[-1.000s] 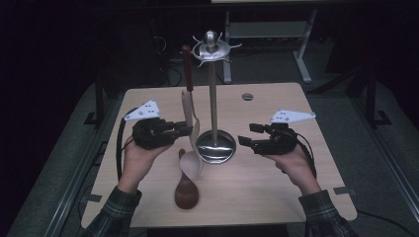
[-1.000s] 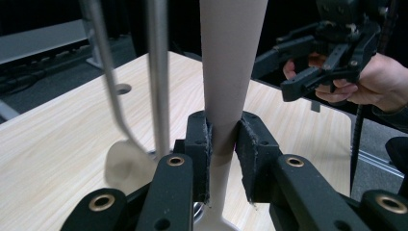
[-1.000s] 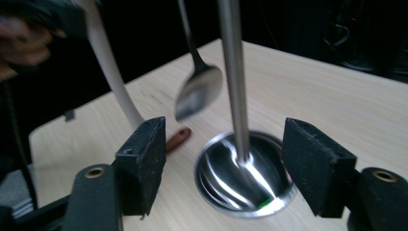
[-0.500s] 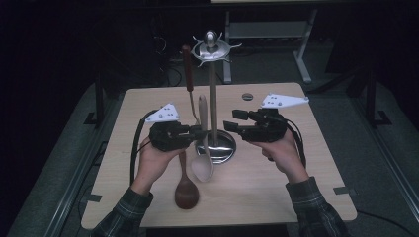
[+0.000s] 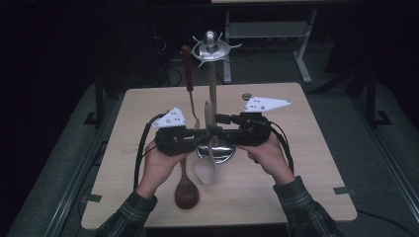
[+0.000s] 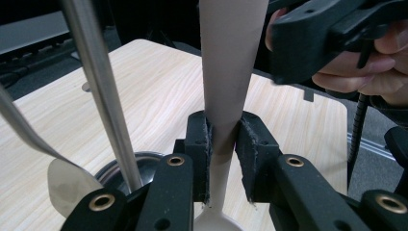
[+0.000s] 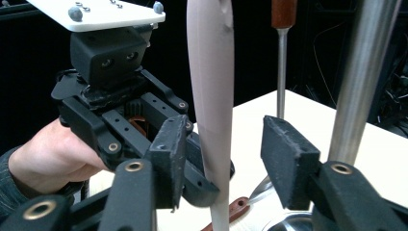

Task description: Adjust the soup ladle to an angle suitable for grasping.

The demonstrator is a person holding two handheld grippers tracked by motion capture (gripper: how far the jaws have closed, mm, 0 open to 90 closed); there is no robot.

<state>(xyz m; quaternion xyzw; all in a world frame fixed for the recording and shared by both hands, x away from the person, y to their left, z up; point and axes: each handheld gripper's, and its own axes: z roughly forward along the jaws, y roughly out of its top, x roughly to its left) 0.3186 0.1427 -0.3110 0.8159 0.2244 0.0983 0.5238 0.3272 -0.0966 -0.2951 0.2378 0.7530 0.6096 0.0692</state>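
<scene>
Pale spatula (image 6: 226, 72) sits clamped in the left gripper (image 6: 223, 144); right gripper (image 7: 221, 154), closing but not touching, could knock it askew mid-frame.

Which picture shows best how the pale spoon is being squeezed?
The left gripper view: the left gripper pinches the pale spoon by its handle. The right gripper view shows the right gripper with jaws around it, a gap on one side. The high view shows its bowl hanging.
</scene>
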